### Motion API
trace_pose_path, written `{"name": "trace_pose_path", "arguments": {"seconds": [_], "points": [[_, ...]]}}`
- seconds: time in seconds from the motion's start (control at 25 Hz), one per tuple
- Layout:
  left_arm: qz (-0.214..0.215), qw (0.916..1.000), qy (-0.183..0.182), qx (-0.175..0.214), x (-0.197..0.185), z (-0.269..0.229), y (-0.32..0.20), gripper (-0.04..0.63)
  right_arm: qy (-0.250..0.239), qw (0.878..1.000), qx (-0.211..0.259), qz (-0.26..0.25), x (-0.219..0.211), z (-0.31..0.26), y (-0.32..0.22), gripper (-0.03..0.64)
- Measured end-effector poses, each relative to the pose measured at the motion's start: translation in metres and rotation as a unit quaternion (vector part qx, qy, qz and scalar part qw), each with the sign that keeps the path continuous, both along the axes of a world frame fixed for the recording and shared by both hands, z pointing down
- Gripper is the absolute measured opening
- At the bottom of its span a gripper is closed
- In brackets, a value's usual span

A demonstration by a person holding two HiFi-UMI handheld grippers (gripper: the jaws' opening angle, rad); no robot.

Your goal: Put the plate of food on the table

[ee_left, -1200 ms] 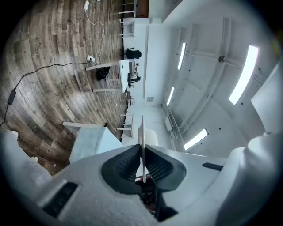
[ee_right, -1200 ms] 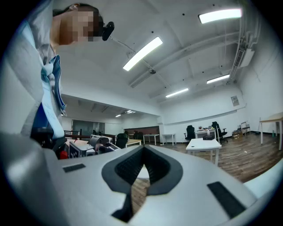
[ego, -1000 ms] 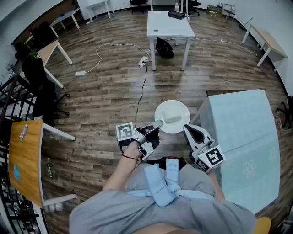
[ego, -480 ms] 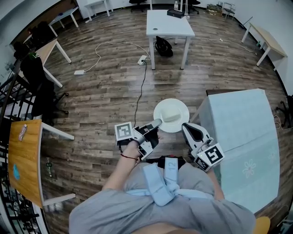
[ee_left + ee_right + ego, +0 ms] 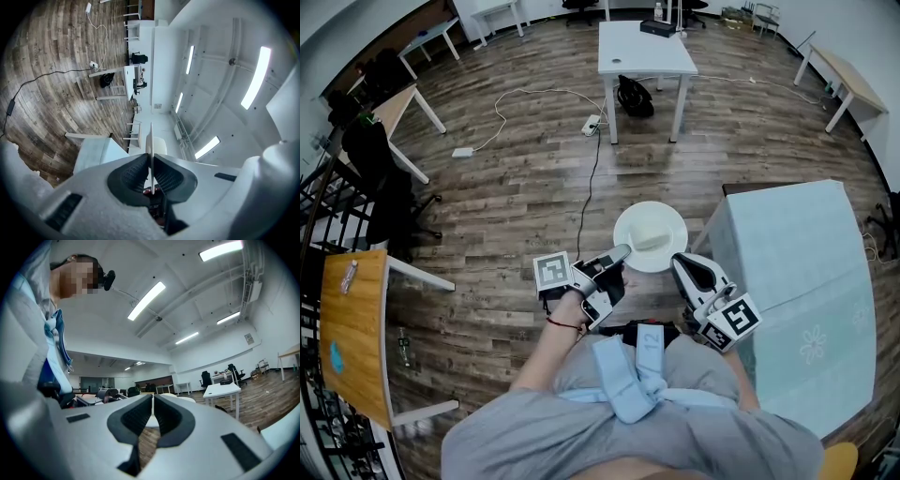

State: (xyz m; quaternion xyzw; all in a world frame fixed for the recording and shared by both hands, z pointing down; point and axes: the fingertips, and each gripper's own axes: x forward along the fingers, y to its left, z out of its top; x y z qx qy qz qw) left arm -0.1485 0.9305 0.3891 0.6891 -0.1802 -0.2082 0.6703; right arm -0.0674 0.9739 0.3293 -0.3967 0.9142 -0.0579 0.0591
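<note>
left gripper (image 5: 621, 254): clamped on the plate (image 5: 642, 219) rim
right gripper (image 5: 679, 264): shut on the rim too
plate: over wood floor (image 5: 516, 187), just beside table (image 5: 797, 272) edge

head cam top-down; jaw cams close

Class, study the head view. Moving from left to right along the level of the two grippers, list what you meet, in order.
orange wooden table → left gripper → plate of food → right gripper → table with pale blue cloth
</note>
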Motion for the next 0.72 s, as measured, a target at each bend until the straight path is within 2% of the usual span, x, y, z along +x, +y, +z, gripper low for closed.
{"name": "trace_pose_path", "arguments": {"seconds": [0.72], "points": [[0.008,0.9999,0.003,0.006,0.0016,0.0003,0.0001,0.031,-0.011,1.0,-0.002,0.004,0.0035,0.0057,-0.003,0.034]]}}
